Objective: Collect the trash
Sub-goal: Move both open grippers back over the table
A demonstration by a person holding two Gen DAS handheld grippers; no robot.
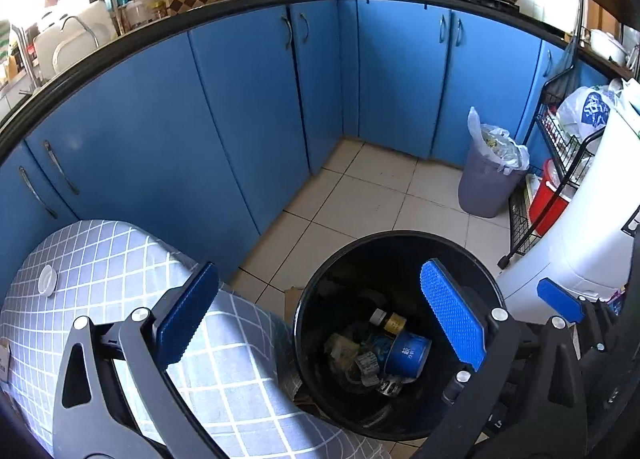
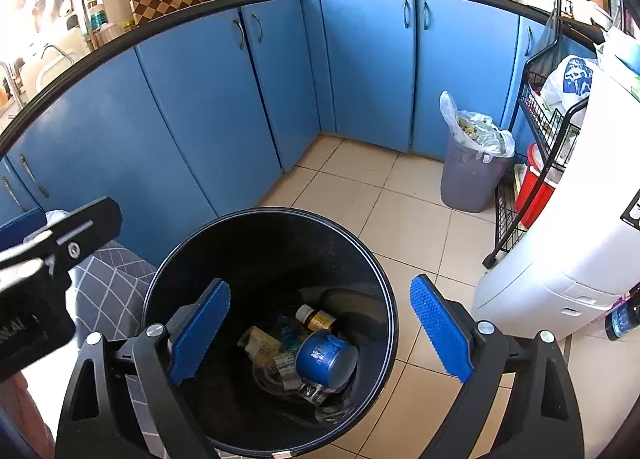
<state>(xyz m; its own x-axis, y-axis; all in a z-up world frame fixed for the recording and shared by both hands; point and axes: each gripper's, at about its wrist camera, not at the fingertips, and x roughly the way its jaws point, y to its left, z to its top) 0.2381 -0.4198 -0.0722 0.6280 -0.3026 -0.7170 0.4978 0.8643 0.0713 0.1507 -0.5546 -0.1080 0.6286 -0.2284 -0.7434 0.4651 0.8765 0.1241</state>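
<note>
Blue kitchen cabinets (image 1: 248,111) wrapping the corner behind everything, under a dark counter. White appliance (image 2: 552,227) standing to the right of the black bin. Table with a grey checked cloth (image 1: 120,299) pressed against the black bin's left side. Black bin (image 2: 256,243) on the tiled floor, open-topped, directly below both grippers. Grey bin (image 1: 486,187) with a white liner well beyond the black bin, against the cabinets. Left gripper (image 1: 320,319) hanging over the black bin's left rim, jaws spread wide, nothing between them. Right gripper (image 2: 320,329) above the black bin's right half, jaws likewise wide apart and empty. Trash lying at the bottom of the black bin: a blue cup (image 2: 326,357) on its side, a small brown bottle (image 2: 316,319) just behind it, crumpled wrappers (image 2: 264,347) to its left, possibly paper or foil, hard to make out in the shadow. Small white lid (image 1: 47,280) resting on the table, well left of the black bin.
</note>
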